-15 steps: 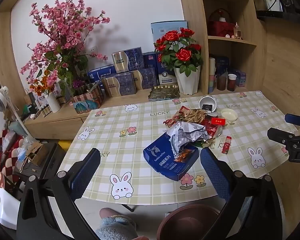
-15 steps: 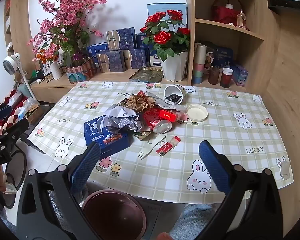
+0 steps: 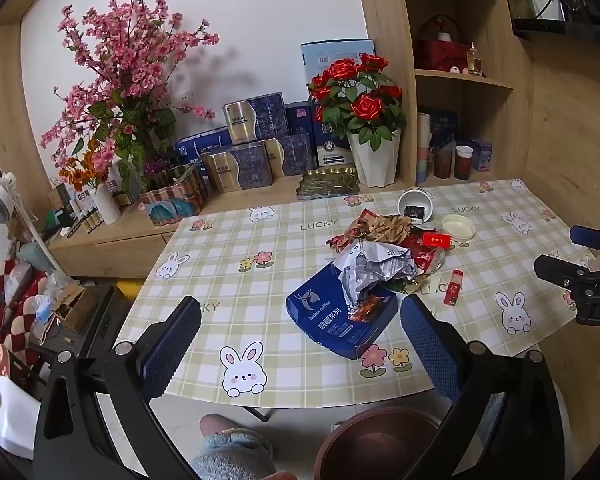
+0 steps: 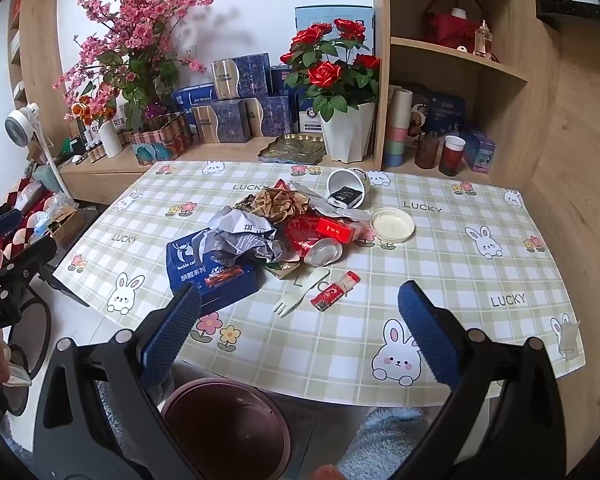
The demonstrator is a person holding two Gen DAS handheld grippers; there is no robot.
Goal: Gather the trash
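Above the table's (image 4: 460, 264) near edge, left gripper (image 3: 300, 344) and right gripper (image 4: 300, 332) hang spread wide, both empty. Beneath them, the brown bin (image 4: 228, 420) looks empty. Trash pile (image 4: 276, 232) mid-table; tipped white cup (image 4: 348, 190) holds a dark packet.

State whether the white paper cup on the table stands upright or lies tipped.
Tipped: the white paper cup lies sideways, its open mouth facing the camera.

Counting what's sitting here: one blue cardboard coffee box (image 4: 204, 272), one white plastic fork (image 4: 300, 296), one round white lid (image 4: 392, 224), one tipped white paper cup (image 4: 348, 192), one maroon round bin (image 4: 228, 424) lower centre.
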